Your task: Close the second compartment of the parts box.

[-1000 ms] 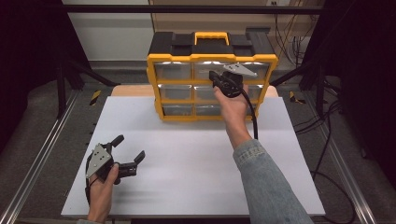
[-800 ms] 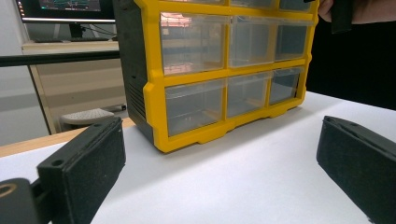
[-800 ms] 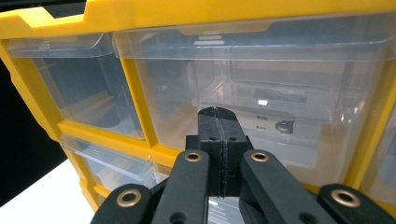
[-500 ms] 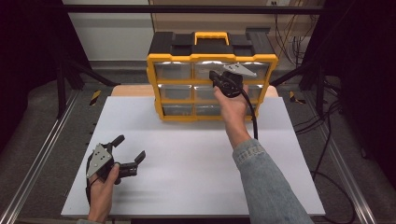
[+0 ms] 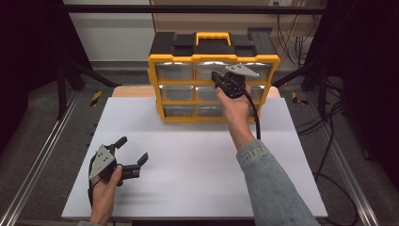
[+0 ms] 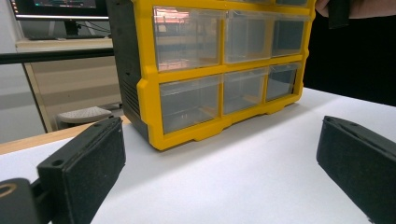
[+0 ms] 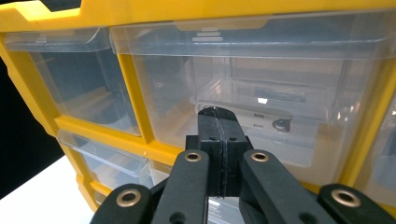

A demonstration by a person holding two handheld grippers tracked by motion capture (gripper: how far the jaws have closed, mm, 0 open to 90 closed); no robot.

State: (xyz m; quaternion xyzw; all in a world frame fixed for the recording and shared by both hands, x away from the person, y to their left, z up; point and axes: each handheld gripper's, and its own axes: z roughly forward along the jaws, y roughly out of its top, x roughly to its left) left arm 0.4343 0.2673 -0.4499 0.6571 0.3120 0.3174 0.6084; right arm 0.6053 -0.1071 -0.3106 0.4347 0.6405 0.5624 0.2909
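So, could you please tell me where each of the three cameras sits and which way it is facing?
High view: above the person's side, looking forward and down on the white table and yellow drawer cabinet; both forearms, left gripper, right gripper.
Left gripper view: low over the table, facing the cabinet between its open jaws.
Right gripper view: close to the cabinet's top-row clear drawer, its jaws shut against it.
Shared: all three show the cabinet.
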